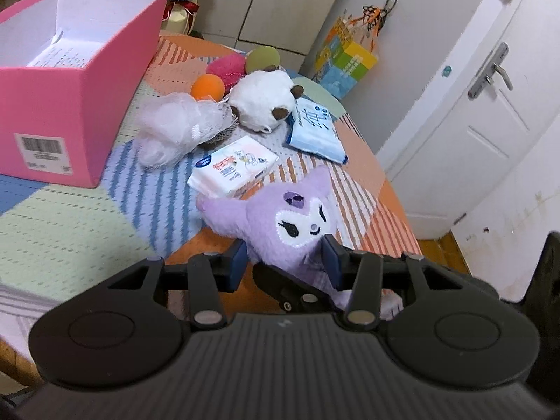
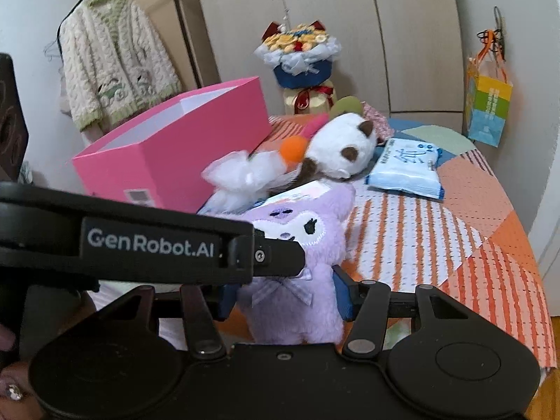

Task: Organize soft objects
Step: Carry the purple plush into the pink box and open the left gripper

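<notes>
Purple plush [image 1: 280, 224] is pinched by both tilted-down grippers above the table [image 1: 70, 210]: left gripper [image 1: 285, 262] at its head, right gripper [image 2: 285, 294] at its body. Only the right view shows a hanging cardigan [image 2: 112, 59].

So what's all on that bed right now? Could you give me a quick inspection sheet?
Surface: patchwork cover, bright blocks and stripes.
Job's things: purple plush held by both tools; pink box open, paper inside.
Clutter: white plush, mesh pouf, orange ball, two tissue packs.
Grippers: left gripper and right gripper, jaws closed on the purple plush.
Cables: nothing seen.
Surroundings: wardrobe, door, bouquet, hanging cardigan.
</notes>
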